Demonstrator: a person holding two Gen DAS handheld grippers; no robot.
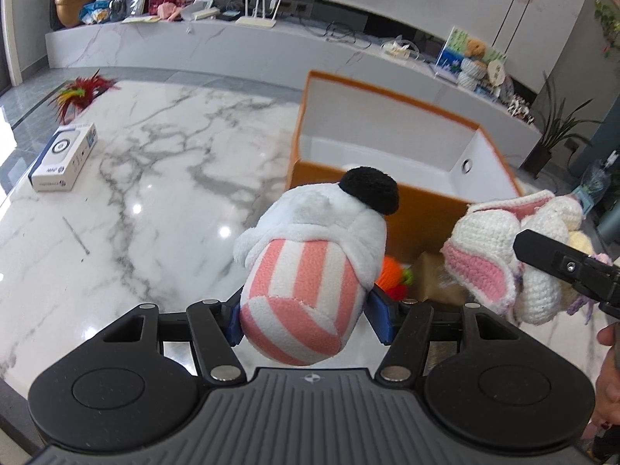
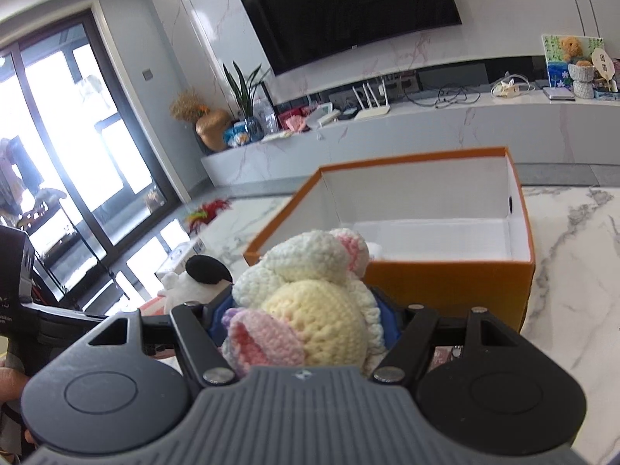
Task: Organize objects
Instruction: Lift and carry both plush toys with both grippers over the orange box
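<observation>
A white router (image 1: pixel 256 20) and a gold vase (image 1: pixel 73 2) sit on the marble shelf (image 1: pixel 232 44); a black television (image 2: pixel 350 9) hangs above, feathers (image 1: pixel 83 93) lying near a window (image 2: pixel 73 178).

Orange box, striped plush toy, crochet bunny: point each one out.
Orange box (image 2: pixel 445 286), right wrist view, near outer wall.
Striped plush toy (image 1: pixel 306 290), left wrist view, pink-and-white body.
Crochet bunny (image 2: pixel 321 310), right wrist view, yellow body.
</observation>
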